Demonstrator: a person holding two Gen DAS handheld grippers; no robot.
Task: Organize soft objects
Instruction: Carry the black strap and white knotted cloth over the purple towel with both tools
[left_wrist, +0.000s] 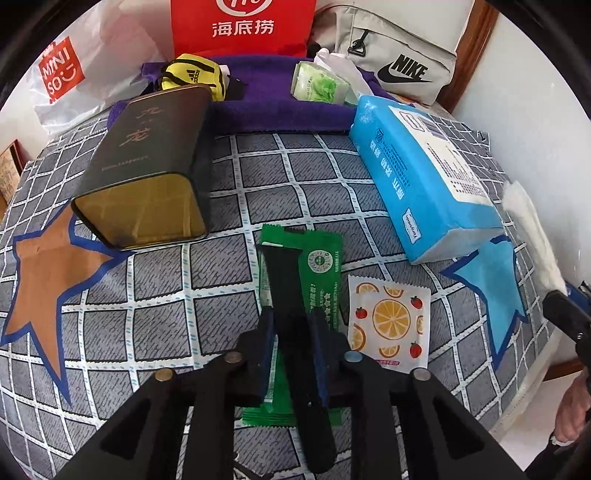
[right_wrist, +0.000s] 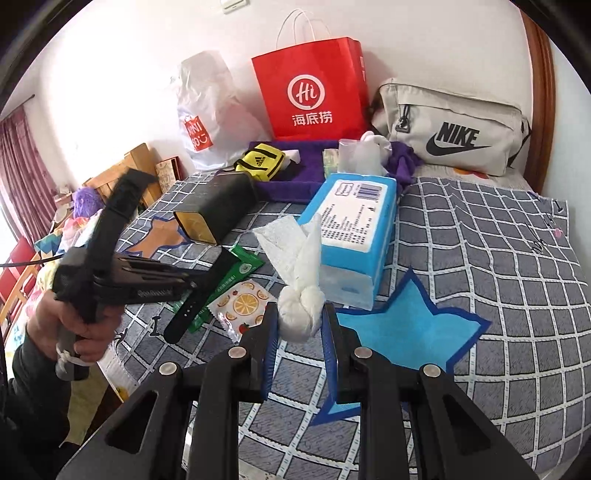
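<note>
Left tongs (left_wrist: 291, 332) are being seen at lower centre of the left wrist view, closed tight on a black watch strap (left_wrist: 282, 280), which is running up from between the fingers and lying over a green sachet (left_wrist: 321, 273) on the bed cover (left_wrist: 236, 177). Just right of the green sachet, an orange-print sachet (left_wrist: 389, 321) is lying flat on the cover.

In the right wrist view, right tongs (right_wrist: 300, 325) are being held at lower centre, narrowed onto a knotted white tissue wad (right_wrist: 297, 314); the pads are pressing its sides and its loose tail is fanning up toward frame centre. At left of that view, the left hand (right_wrist: 74, 325) is being shown gripping the other tool's handle, with the strap hanging down over the sachets.

Further up, a blue tissue pack (left_wrist: 424, 177) is lying at centre right in the left wrist view, and a dark tin (left_wrist: 147, 162) is lying on its side at centre left, open end toward the camera. Behind these, a purple tray (left_wrist: 280, 110) is being seen holding a yellow pouch (left_wrist: 192, 74) at its left and a green tissue packet (left_wrist: 317, 85) at its right.

At the top of frame, a red paper bag (left_wrist: 243, 26), a white plastic bag (left_wrist: 74, 74) and a grey Nike bag (left_wrist: 399, 55) are standing against the wall.
</note>
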